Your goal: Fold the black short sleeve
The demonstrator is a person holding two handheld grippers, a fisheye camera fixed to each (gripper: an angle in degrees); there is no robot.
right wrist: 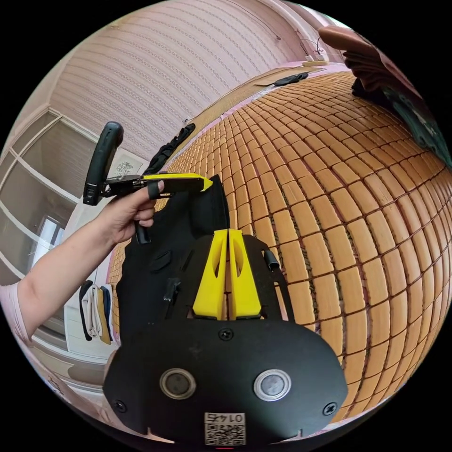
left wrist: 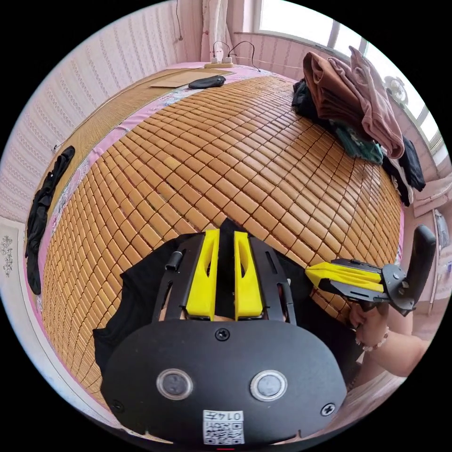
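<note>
- Black short sleeve: held up at the near edge of the bamboo mat, hanging between both tools.
- Left tool: yellow jaws narrow, black cloth pinched between them.
- Right tool: jaws nearly together; whether cloth sits between them, cannot tell.
- Clothes pile: far corner of the mat, well apart.
- Dark item: along the mat's side edge.
- Advice: keep both grips level, carry the shirt over the mat's bare middle, lower it flat before creasing.
</note>
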